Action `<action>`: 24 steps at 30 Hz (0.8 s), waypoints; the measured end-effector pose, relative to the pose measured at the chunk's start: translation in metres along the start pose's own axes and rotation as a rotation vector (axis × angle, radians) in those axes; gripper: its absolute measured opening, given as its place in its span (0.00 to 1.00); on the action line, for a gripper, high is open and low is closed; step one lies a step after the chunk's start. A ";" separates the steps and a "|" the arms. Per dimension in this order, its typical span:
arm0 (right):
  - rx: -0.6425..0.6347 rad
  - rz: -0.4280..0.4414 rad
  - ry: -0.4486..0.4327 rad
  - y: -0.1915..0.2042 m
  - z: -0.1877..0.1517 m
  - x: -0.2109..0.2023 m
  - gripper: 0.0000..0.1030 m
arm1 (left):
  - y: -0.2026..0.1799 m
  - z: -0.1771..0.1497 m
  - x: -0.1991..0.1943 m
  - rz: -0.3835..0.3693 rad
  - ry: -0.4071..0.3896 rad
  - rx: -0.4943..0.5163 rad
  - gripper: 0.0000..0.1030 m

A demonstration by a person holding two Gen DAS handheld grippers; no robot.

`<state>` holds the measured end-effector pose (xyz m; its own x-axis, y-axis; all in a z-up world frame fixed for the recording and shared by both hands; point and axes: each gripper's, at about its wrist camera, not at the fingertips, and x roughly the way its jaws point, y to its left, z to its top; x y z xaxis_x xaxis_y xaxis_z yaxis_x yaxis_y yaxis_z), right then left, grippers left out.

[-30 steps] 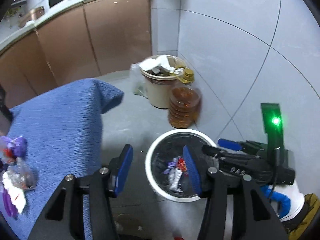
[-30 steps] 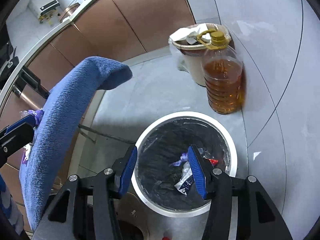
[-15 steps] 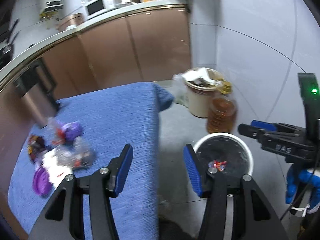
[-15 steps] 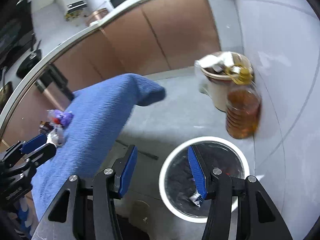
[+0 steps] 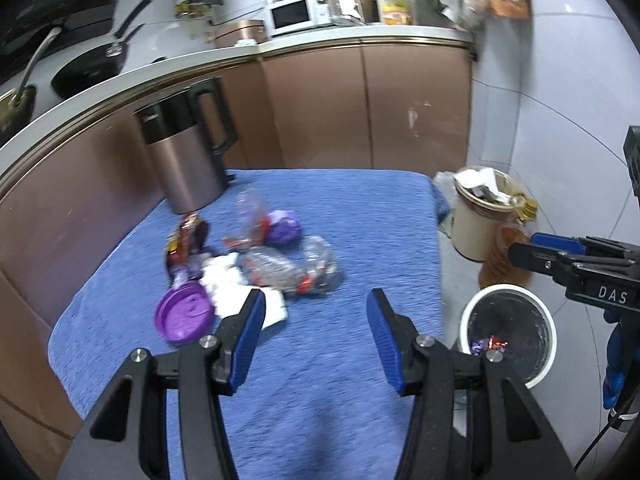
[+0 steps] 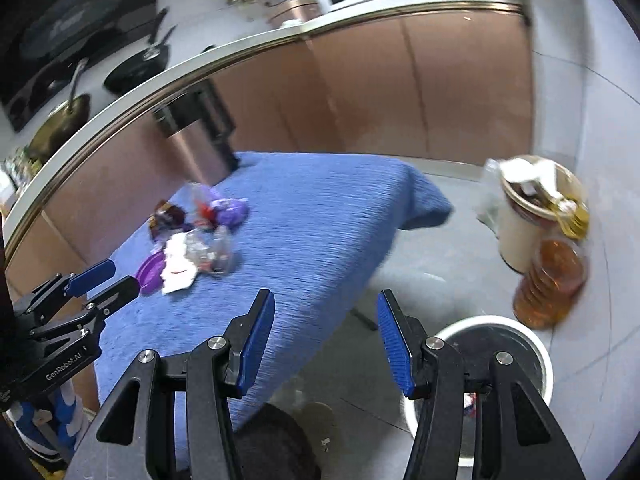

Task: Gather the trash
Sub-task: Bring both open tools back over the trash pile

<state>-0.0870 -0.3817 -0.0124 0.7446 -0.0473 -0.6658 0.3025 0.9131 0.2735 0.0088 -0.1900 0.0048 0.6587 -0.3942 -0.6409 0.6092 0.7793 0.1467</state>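
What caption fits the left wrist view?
Open left claw over blue cloth, facing wrapper pile; bin at right.

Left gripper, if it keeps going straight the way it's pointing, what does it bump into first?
Probably the blue cloth itself: the open left gripper aims at a bare stretch just right of the crumpled wrappers. Depth is hard to judge.

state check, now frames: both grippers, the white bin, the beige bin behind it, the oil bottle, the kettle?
left gripper: open, empty
right gripper: open, empty
white bin: lidless, a few wrappers inside
beige bin: heaped past the rim
oil bottle: upright, capped
kettle: upright, lid down
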 end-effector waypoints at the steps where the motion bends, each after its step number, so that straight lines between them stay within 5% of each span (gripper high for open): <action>1: -0.022 0.008 0.003 0.010 0.003 0.002 0.51 | 0.006 -0.001 -0.001 0.006 -0.002 -0.009 0.49; 24: -0.238 0.100 0.095 0.123 0.032 0.072 0.52 | 0.112 -0.029 0.031 0.072 0.060 -0.196 0.49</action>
<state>0.0233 -0.2861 -0.0044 0.7011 0.0764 -0.7090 0.0733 0.9813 0.1782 0.0848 -0.1009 -0.0208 0.6665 -0.3086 -0.6787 0.4600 0.8866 0.0486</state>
